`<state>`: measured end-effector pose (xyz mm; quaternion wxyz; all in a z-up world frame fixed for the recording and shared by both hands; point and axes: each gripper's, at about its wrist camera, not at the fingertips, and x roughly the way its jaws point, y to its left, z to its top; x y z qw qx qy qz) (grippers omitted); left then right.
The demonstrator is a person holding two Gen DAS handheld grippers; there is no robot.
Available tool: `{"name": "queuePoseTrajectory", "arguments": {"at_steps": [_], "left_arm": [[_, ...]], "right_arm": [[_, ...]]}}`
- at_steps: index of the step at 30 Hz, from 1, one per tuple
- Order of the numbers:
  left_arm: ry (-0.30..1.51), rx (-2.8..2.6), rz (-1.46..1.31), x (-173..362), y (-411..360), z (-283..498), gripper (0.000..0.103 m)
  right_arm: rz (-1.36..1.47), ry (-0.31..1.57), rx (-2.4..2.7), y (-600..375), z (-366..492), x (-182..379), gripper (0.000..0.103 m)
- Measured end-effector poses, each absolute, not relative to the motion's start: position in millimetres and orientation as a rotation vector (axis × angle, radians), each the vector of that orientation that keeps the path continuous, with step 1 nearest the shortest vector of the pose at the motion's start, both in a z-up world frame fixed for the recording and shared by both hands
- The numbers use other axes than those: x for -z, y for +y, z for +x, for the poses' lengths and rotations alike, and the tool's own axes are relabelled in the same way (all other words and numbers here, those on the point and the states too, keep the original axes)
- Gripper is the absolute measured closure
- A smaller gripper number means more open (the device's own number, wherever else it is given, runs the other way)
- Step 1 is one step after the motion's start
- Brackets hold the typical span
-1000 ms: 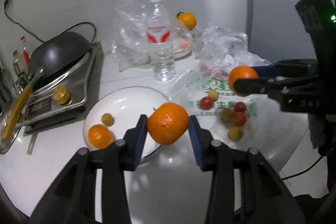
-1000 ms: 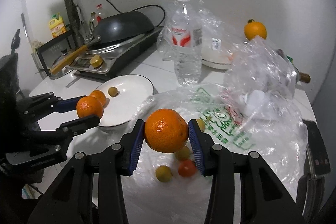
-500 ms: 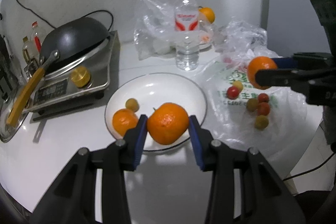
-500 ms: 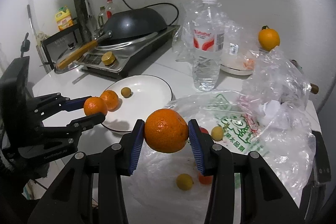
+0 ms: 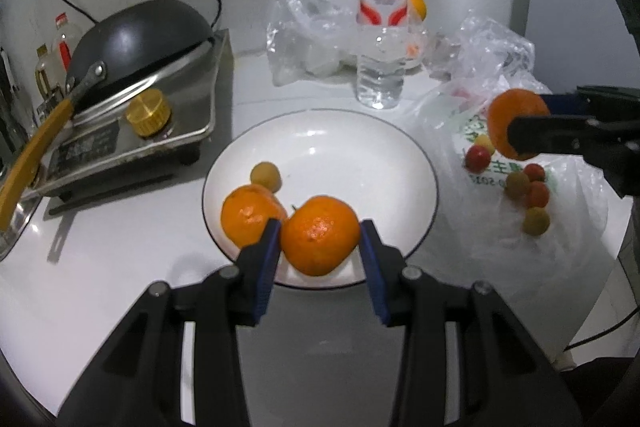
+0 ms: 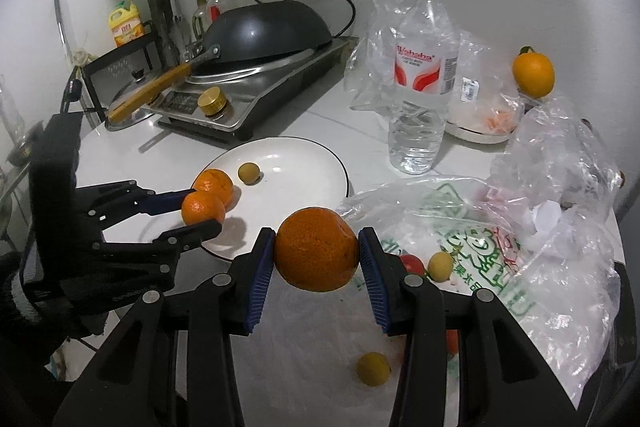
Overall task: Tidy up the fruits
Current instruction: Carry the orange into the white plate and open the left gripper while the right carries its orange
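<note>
My left gripper [image 5: 319, 230] is shut on an orange [image 5: 320, 241], low over the near rim of the white plate [image 5: 332, 155]. On that plate lie another orange [image 5: 246, 215] and a small yellow fruit [image 5: 266, 175]. My right gripper [image 6: 315, 239] is shut on a second orange [image 6: 316, 259], above the edge of a flat plastic bag [image 6: 472, 227] just right of the plate [image 6: 296, 183]. Several small red and yellow fruits [image 5: 528, 187] lie on that bag. The right wrist view shows the left gripper [image 6: 200, 207] with its orange beside the plate's orange [image 6: 214, 183].
A water bottle [image 5: 380, 39] stands behind the plate, with crumpled clear bags [image 5: 308, 11] around it. A dark wok [image 5: 140, 31] sits on a steel stove [image 5: 160, 131] at the left. Another orange [image 6: 534, 75] rests at the back right. The table edge runs along the right [image 5: 612, 259].
My left gripper has carried its orange forward and down, from beside the plate to over its near rim. My right gripper has shifted left toward the plate, still holding its orange.
</note>
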<state>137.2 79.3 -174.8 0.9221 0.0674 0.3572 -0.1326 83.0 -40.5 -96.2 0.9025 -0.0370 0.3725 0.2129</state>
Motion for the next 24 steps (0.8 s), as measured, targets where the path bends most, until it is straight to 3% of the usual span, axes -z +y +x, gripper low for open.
{"name": "queuePoseTrajectory", "arguments": {"at_steps": [14,18,24], "left_arm": [[0.718,0.295,0.189,176.9,82.4,148.3,0.06],[0.73,0.299,0.158,180.8,88.6,144.8,0.052],[0.701,0.289,0.11,175.0,100.8,136.0,0.052]], "right_arm": [[-0.101,0.797,-0.518,-3.9,101.6,107.1,0.058],[-0.111,0.815,-0.549,12.5,105.1,113.2,0.058],[-0.127,0.85,-0.562,28.9,114.6,124.9,0.058]]}}
